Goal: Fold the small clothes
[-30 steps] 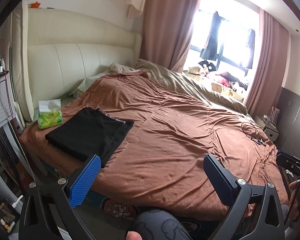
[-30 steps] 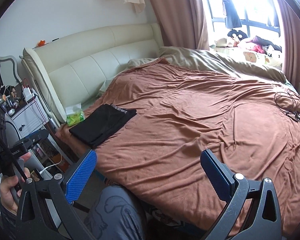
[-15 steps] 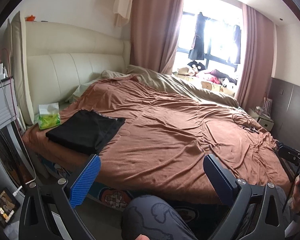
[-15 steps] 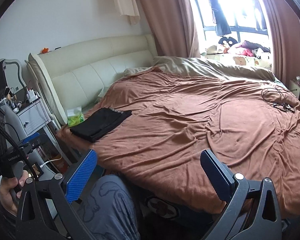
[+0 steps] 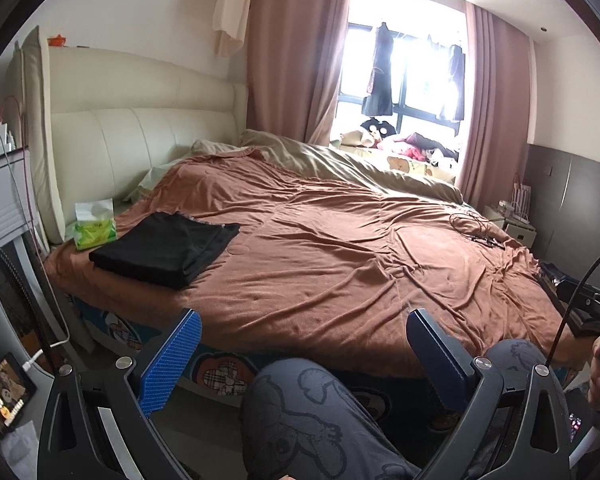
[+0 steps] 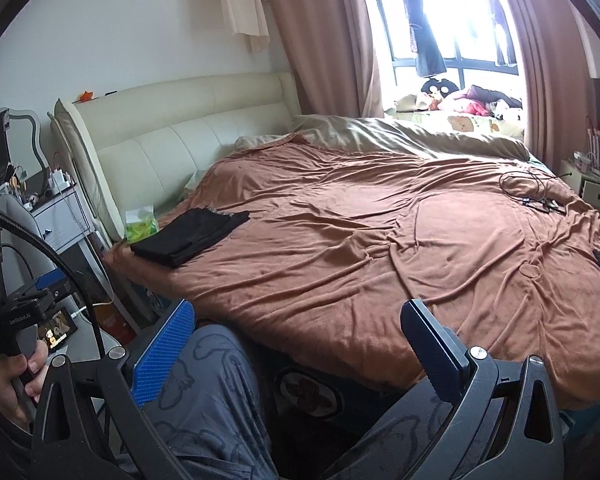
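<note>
Both claws released and held low, well short of the folded garment

The left gripper (image 5: 302, 354) and right gripper (image 6: 298, 354) hang spread wide with nothing between their blue pads, above the person's grey patterned trousers (image 5: 312, 412) at the bed's near edge. The black folded cloth garment (image 5: 166, 246) lies flat on the rust-brown blanket (image 5: 340, 264), just beside a green tissue pack (image 5: 94, 230) — it looks already folded. Judging by that, the next move calls for a fresh piece; none shows nearby, so leave the stack undisturbed.

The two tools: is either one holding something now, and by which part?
Nothing is held. Left tool and right tool are open and empty; the folded black garment lies untouched.
</note>
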The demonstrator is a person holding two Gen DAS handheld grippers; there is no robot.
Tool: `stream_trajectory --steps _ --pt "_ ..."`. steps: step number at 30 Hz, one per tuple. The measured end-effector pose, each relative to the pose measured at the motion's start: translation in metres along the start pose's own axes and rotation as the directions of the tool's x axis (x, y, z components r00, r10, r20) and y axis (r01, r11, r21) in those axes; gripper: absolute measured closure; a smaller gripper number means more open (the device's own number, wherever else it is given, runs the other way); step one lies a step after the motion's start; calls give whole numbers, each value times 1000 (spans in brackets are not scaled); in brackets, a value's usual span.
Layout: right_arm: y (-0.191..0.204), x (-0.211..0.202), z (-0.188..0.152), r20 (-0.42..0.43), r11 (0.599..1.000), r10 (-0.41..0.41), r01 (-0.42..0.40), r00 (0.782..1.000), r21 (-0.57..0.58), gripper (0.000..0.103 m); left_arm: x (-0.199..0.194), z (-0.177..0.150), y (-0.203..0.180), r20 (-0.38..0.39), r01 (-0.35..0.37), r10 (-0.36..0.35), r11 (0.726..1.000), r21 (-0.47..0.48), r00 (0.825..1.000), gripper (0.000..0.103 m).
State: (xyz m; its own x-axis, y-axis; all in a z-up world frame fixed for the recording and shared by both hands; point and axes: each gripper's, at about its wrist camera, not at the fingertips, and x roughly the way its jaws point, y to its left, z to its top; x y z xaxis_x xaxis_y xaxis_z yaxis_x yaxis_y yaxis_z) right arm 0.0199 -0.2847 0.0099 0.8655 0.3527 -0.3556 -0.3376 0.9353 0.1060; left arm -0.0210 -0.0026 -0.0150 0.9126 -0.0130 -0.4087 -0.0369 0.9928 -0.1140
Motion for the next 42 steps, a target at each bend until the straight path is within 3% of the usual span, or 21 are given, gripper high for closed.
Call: stream_trajectory --steps 3,12,30,42 --pt "-3 -5 -8 30 1000 -16 15 999 15 0 -3 -6 4 7 25 -25 999 -24 1000 0" --pt "2 1 -26 43 999 -35 34 998 18 0 -7 -9 11 34 -10 10 1000 -4 999 0" --pt "-3 -8 -32 82 995 -92 89 992 44 0 -17 -10 13 45 -20 20 1000 3 999 0" --pt "-3 -16 -39 79 995 -90 87 993 39 0 -28 -13 9 49 -20 19 1000 14 999 0"
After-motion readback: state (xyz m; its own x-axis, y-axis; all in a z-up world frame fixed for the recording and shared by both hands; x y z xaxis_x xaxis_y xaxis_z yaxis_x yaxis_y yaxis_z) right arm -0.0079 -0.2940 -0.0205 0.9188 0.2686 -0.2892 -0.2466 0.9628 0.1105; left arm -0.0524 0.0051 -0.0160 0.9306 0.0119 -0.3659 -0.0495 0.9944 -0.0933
